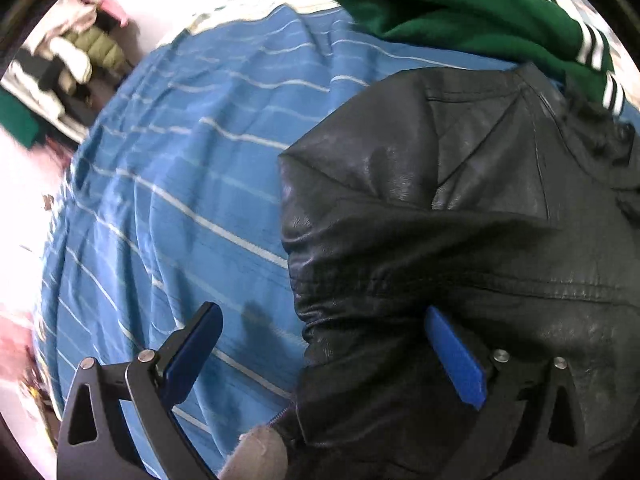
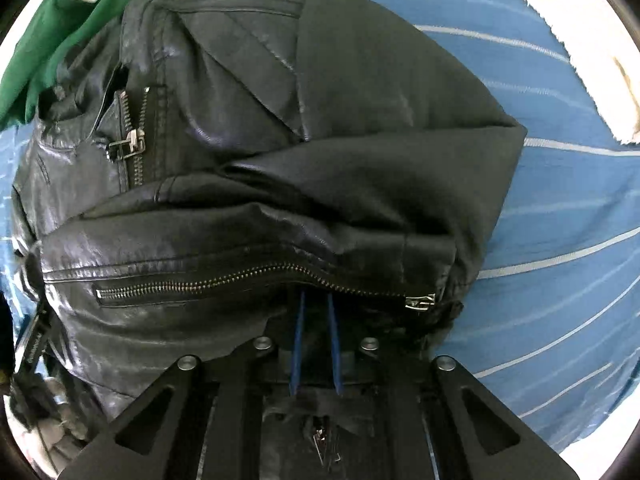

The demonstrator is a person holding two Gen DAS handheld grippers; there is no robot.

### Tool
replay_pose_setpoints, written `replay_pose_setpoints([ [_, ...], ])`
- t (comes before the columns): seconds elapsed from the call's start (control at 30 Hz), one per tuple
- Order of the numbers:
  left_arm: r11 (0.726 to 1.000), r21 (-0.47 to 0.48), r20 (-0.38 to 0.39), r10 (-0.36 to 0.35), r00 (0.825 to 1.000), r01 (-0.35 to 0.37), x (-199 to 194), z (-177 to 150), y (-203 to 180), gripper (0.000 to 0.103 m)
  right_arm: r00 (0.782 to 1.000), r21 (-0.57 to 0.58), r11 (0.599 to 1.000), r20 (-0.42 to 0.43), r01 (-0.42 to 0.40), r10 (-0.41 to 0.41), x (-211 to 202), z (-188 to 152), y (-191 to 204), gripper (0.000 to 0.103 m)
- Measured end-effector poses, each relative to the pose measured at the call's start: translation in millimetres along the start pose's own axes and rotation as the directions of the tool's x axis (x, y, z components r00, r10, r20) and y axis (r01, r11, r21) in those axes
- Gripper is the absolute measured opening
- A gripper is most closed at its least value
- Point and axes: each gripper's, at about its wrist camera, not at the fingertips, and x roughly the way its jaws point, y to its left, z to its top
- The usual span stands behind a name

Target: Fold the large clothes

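A black leather jacket [image 1: 460, 220] lies partly folded on a blue striped bed sheet [image 1: 180, 184]. My left gripper [image 1: 324, 320] is open, its blue pads [image 1: 456, 356] wide apart, one over the jacket's edge and one over the sheet. In the right wrist view the jacket [image 2: 280, 140] fills the middle, with a zip pocket facing me. My right gripper [image 2: 316, 300] is shut on the jacket's near edge; the blue fingers [image 2: 334, 344] run under the zipped fold, tips hidden.
A green garment with white stripes [image 1: 460, 12] lies beyond the jacket; it also shows in the right wrist view [image 2: 60, 40]. Piled clothes [image 1: 76, 60] sit off the bed at the far left. A pale surface [image 2: 592, 60] lies past the sheet's edge.
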Motion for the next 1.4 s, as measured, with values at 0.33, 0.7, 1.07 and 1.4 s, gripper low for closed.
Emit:
replay_pose_setpoints([
  [0.33, 0.936, -0.023, 0.007, 0.352, 0.936, -0.351, -89.1, -41.8, -32.5, 0.103, 0.970, -0.018, 0.970, 0.017, -0.243, 0.243, -79.1, -20.8, -93.8, 0.058],
  [0.7, 0.819, 0.144, -0.095, 0.570, 0.816, -0.555, -178.2, -213.5, -178.5, 0.103, 0.990, -0.103, 0.986, -0.076, -0.129, 0.122, -66.8, -67.3, -209.3, 0.058],
  [1.07, 0.828, 0.284, -0.117, 0.530, 0.840, -0.483, -183.5, -284.9, -326.7, 0.103, 0.995, -0.069, 0.995, -0.080, -0.066, 0.061, -66.6, -48.1, -256.1, 0.058],
  [1.4, 0.885, 0.050, -0.169, 0.465, 0.869, -0.464, -137.6, -242.4, -279.3, 0.025, 0.969, -0.186, 0.952, -0.101, -0.243, 0.227, -55.0, -23.0, -206.9, 0.068],
])
